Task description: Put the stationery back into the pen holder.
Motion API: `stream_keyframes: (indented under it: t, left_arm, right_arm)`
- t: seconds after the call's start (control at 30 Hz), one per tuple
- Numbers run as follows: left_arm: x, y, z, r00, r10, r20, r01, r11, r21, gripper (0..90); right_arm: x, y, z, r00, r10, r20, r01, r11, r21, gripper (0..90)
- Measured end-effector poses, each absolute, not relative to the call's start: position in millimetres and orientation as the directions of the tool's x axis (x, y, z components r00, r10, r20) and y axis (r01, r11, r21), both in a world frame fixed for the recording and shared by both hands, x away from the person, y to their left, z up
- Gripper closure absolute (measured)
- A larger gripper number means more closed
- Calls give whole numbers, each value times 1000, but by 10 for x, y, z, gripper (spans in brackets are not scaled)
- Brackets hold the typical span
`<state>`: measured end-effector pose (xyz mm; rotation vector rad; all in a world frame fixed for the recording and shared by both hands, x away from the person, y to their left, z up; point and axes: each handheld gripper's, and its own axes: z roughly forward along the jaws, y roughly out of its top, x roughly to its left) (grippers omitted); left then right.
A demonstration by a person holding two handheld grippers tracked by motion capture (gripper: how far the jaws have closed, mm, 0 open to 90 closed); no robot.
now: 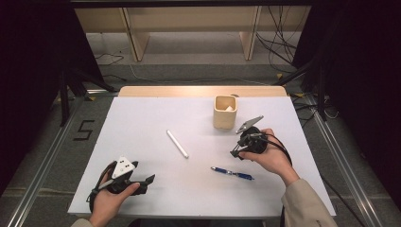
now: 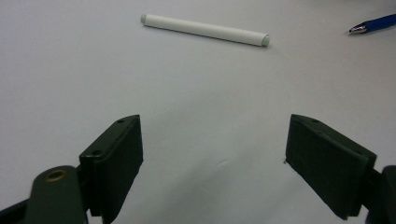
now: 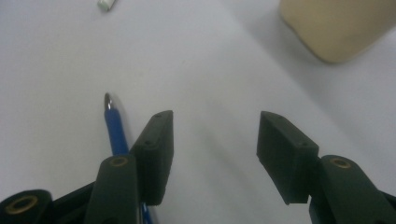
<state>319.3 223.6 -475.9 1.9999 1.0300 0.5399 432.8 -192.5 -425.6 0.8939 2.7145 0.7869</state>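
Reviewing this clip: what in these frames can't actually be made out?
- Wooden cup: something pale sits inside it in the high view, too small to identify; the right gripper view's top edge cuts the cup off.
- Blue pen: its rear is hidden behind the right gripper's jaw; the left gripper view's edge cuts it off.
- White stick: markings too small to tell.

Black numeral 5 (image 1: pixel 83 130) marked on the grey floor (image 1: pixel 56 156), left of the surface, no other readable text
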Motion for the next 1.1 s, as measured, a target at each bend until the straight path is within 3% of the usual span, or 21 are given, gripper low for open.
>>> stream_keyframes:
  t: [0.67, 1.1]
  left_arm:
    - [3194, 2235, -4758, 578, 816, 10, 473, -344, 811, 191]
    - [3193, 2230, -4761, 577, 817, 8, 473, -342, 812, 193]
  right_arm:
    - [4127, -1946, -4415, -889, 457, 15, 438, 841, 317, 523]
    - [4062, -1870, -4475, -935, 353, 8, 347, 914, 212, 558]
